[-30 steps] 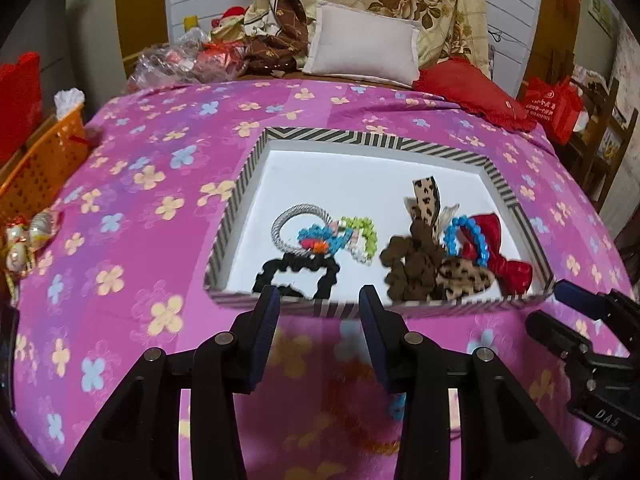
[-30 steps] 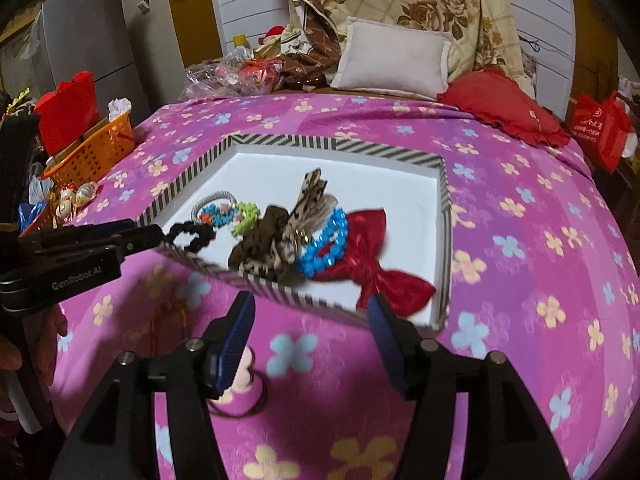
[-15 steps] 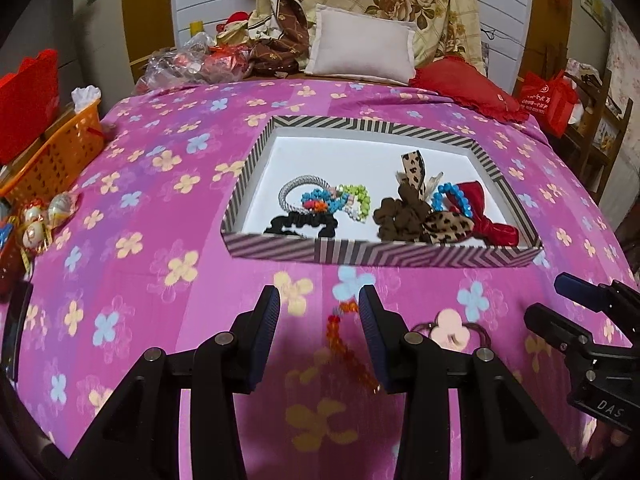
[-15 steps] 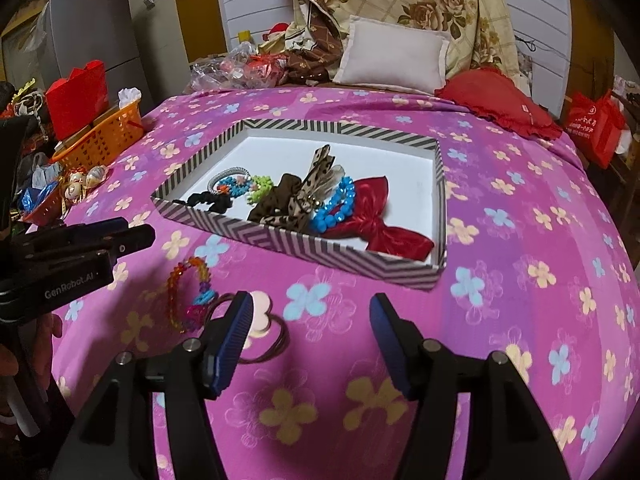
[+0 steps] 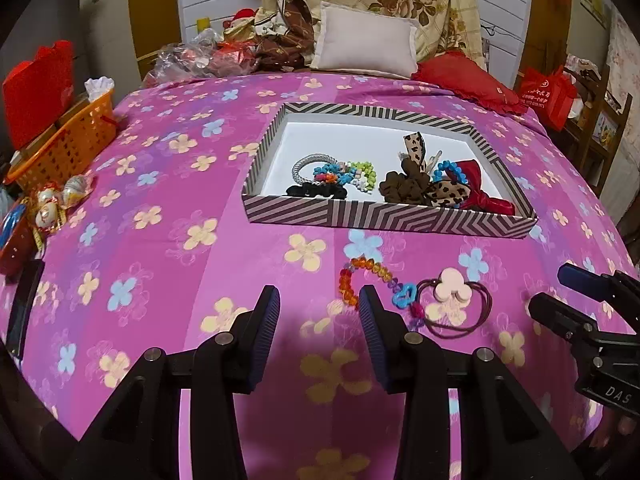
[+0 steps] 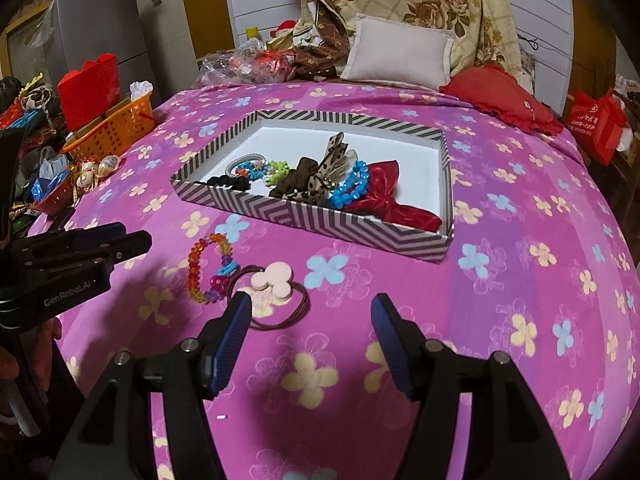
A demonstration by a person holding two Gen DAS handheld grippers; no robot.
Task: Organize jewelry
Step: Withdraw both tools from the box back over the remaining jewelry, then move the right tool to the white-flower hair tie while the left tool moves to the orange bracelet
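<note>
- Both grippers are empty: the left gripper holds its jaws parted with only bedspread between them, and the right gripper has just been spreading its jaws wider, nothing between them either.
- Done so far, as I judge it: most of the jewelry already lies in the striped tray, bunched toward its near edge.
- Counted in the tray: one silver elastic ring, one mixed blue, green and white bead cluster (whether it is one bracelet or several I cannot tell), one black scrunchie, one brown scrunchie, one leopard-print bow, one blue bead bracelet, one red bow.
- Left to do: two pieces lie on the pink bedspread, outside the tray's near edge.
- One is the orange bead bracelet with blue and pink charms, just beside the left gripper's right finger.
- The other is the dark hair tie with a pale flower, touching the bracelet's charm end, near the right gripper's left finger.
- The job looks close to finished: two pickups and drops into the tray remain.
</note>
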